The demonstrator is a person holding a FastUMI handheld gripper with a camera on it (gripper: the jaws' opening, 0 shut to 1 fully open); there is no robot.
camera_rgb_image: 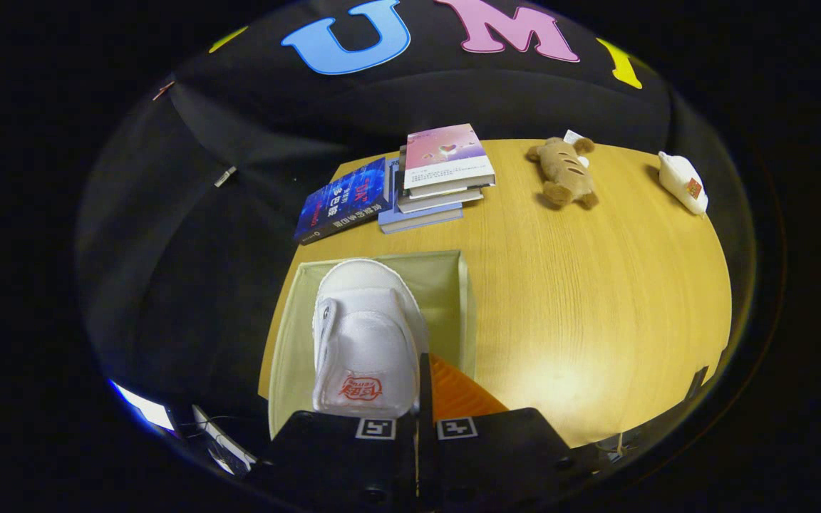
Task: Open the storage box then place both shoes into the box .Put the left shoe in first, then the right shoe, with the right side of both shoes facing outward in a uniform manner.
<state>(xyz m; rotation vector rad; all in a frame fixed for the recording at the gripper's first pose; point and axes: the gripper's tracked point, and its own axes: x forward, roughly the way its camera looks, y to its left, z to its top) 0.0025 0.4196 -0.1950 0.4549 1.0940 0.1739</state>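
Shoe hides the storage box floor — jaws' grip unclear.

Gripper view: looks forward-down along jaws, close above table.

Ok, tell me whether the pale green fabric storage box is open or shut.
Open: the pale green fabric storage box shows its inside walls, and the white shoe, gripped by the gripper, hangs over its opening.
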